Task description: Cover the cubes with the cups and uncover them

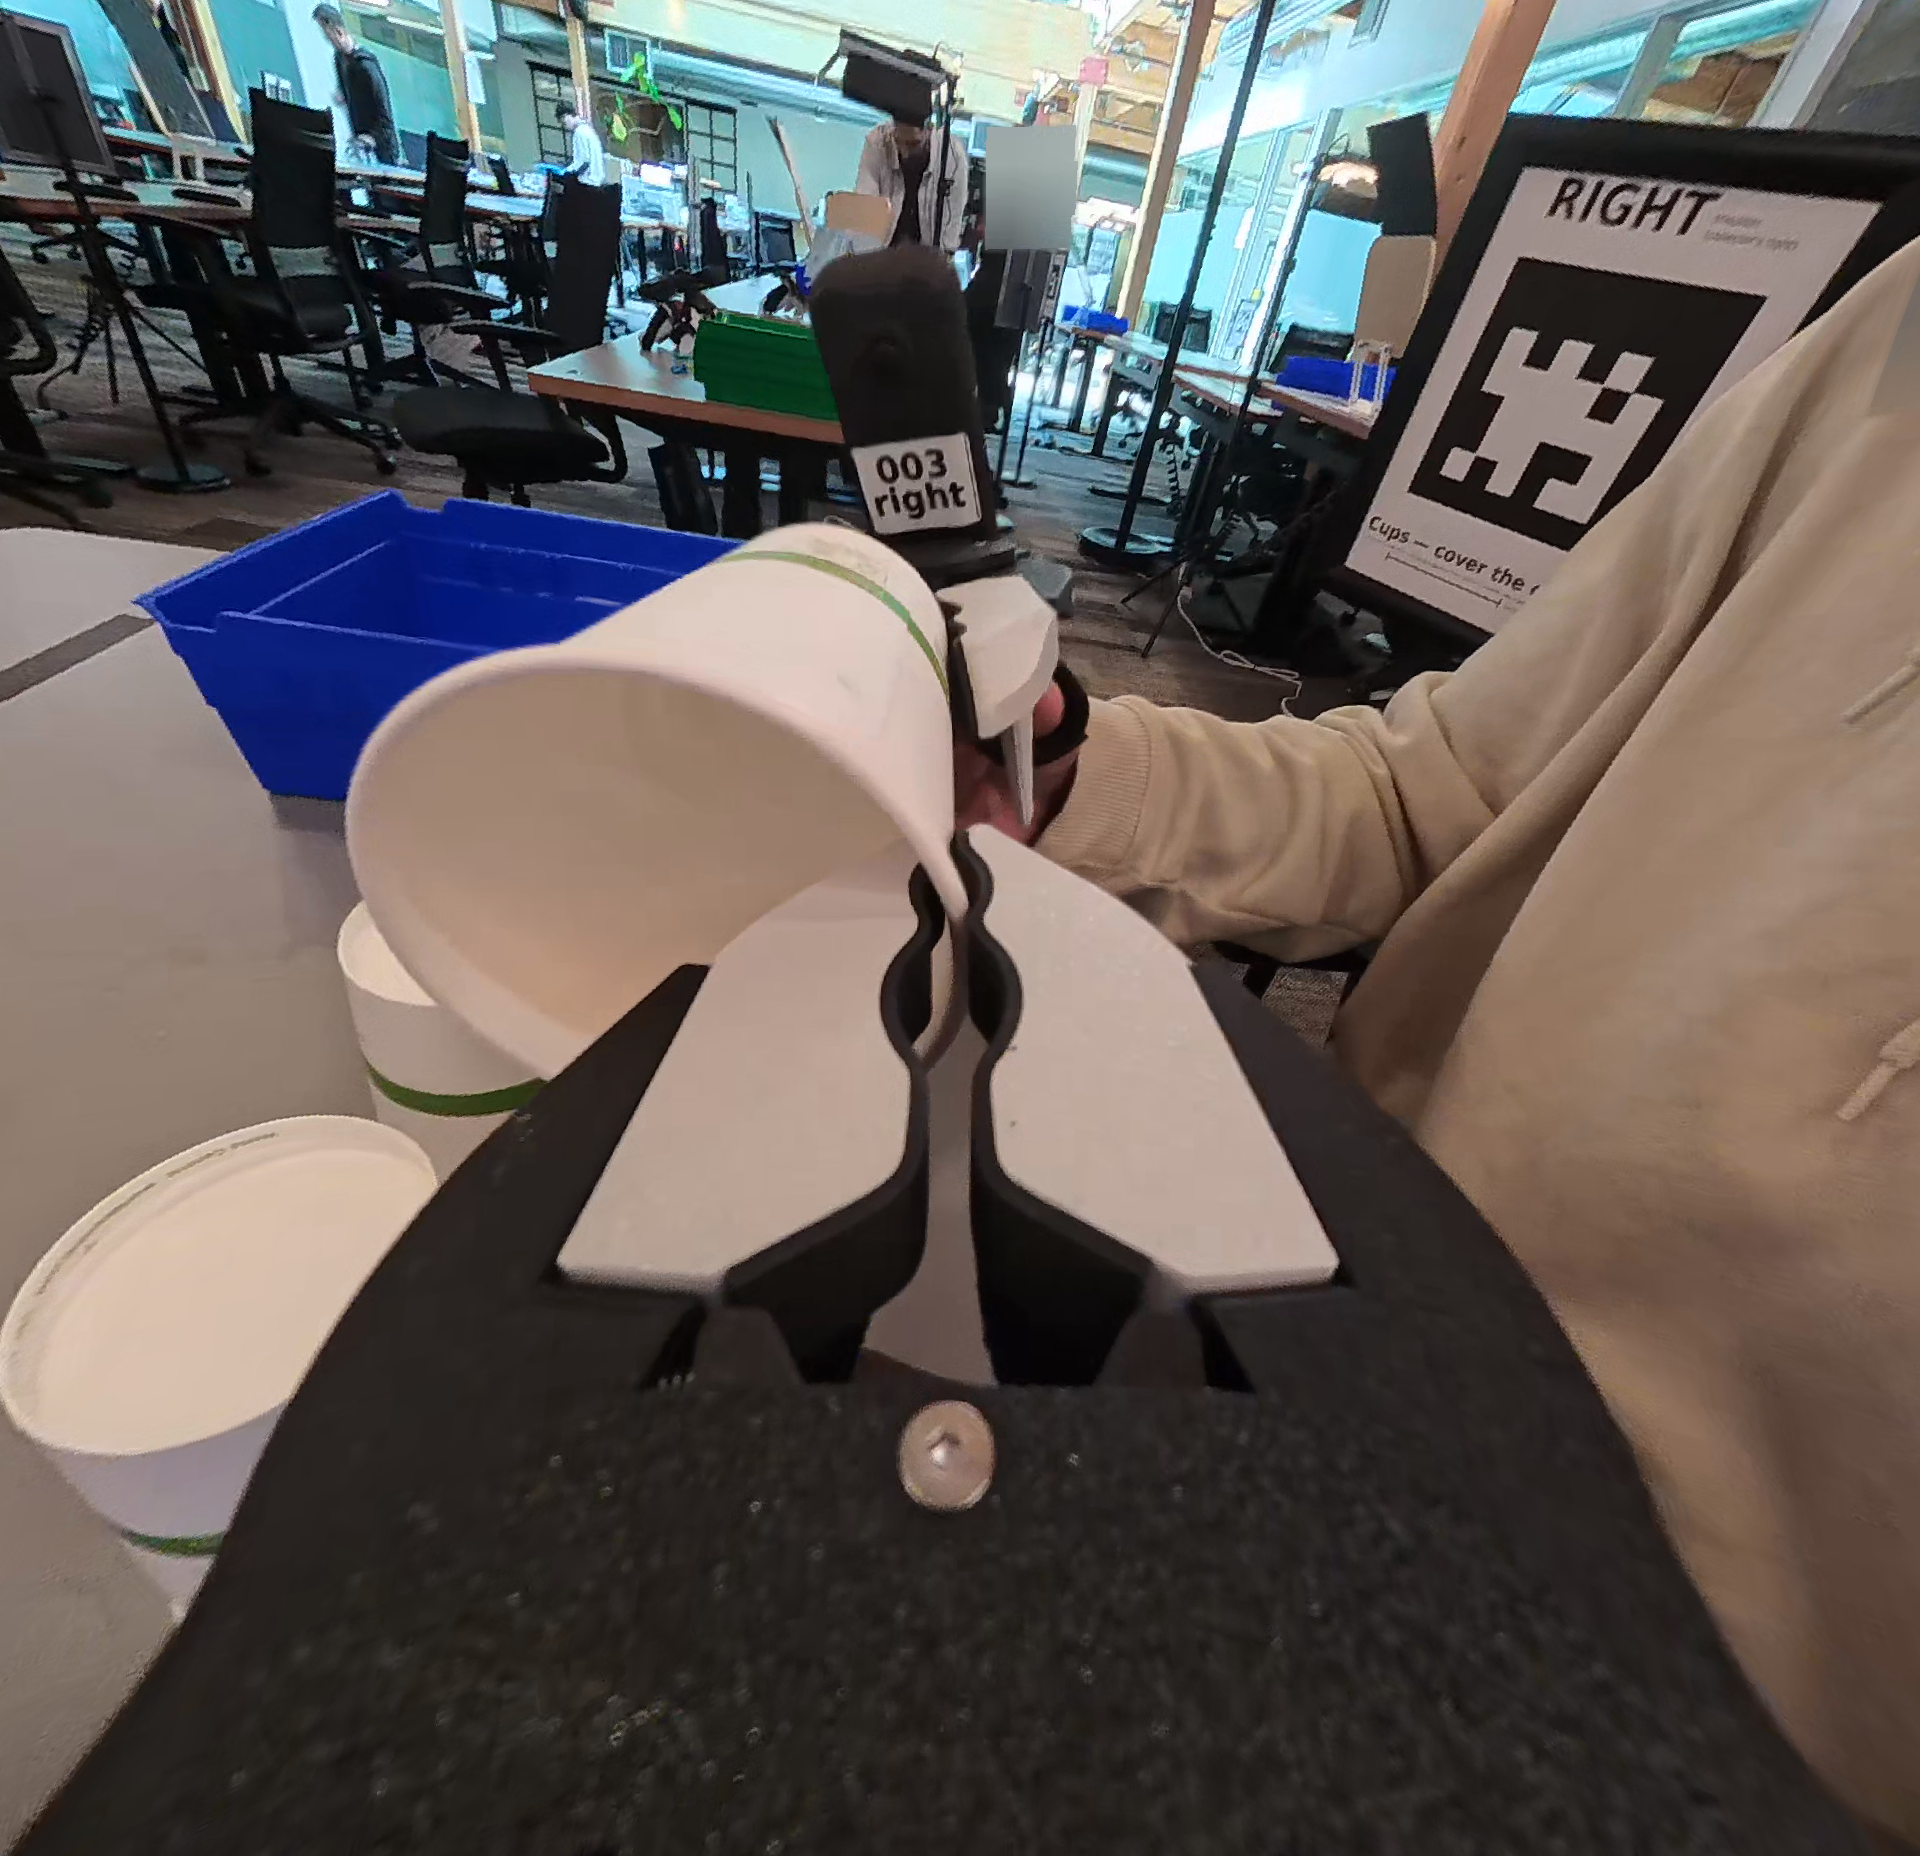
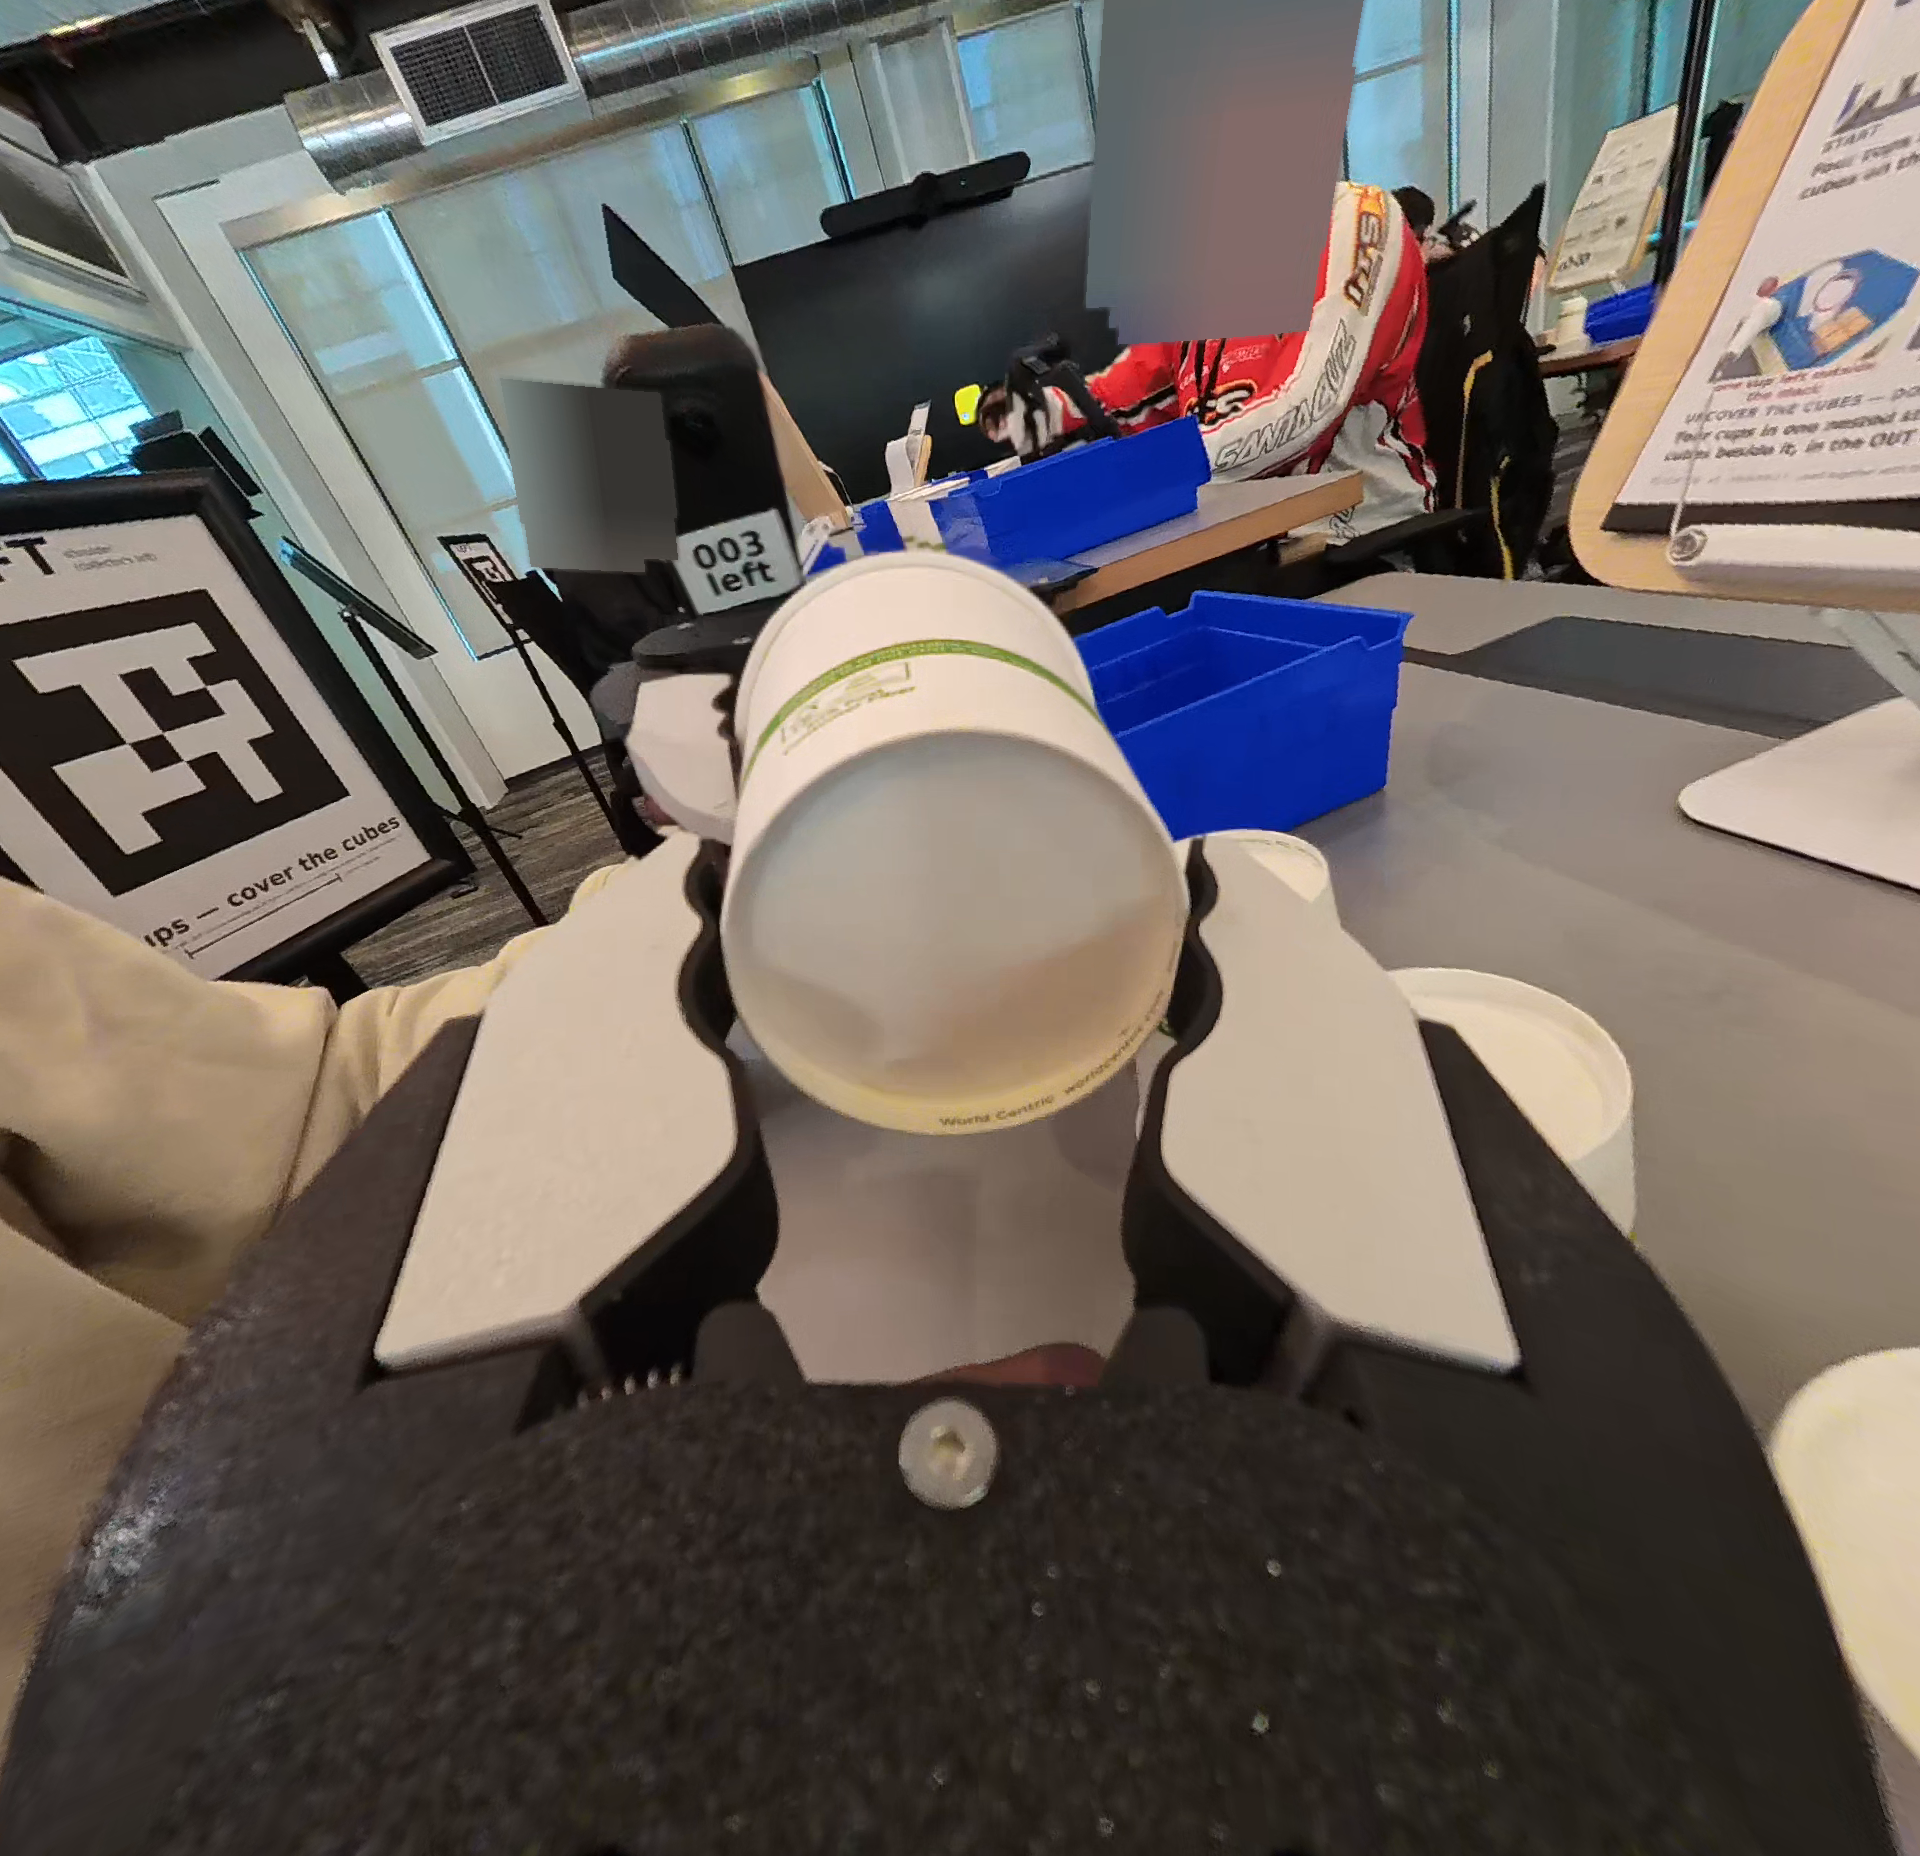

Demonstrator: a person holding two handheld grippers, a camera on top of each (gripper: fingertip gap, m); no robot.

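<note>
Left tool (image 1: 966,876) is closed on the rim of a white paper cup with a green band (image 1: 665,767), held tipped in the air above the grey worktop (image 1: 135,871); right tool (image 2: 940,933) sits narrowly around the same cup's base end, contact uncertain; two further white cups (image 1: 208,1318) stand inverted near the worktop's near edge, by a blue plastic bin (image 1: 343,632); no cubes visible, possibly covered; by judgement, covering or uncovering is partway done.
</note>
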